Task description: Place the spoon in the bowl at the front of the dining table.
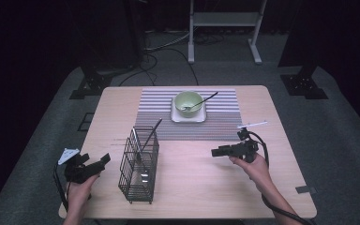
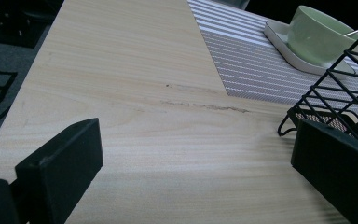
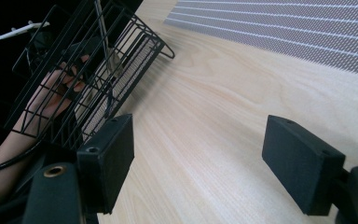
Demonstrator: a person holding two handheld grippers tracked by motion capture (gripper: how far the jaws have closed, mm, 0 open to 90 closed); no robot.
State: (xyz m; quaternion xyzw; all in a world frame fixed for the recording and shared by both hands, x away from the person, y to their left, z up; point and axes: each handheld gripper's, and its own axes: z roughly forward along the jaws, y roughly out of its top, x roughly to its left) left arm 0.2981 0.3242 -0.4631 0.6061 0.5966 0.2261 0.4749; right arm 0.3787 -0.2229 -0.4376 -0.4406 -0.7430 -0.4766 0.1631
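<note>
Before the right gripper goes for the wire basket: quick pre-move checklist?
1. Right gripper jaws open, nothing between them: ok.
2. Left gripper jaws open, nothing held: ok.
3. Wire basket upright on the wooden table: ok.
4. Bare table between right gripper and basket: ok.
5. Utensil leaning in the basket, handle above the rim; could shift if bumped: cannot tell.
6. Green bowl with its utensil on the striped mat, well away from the path: ok.
</note>
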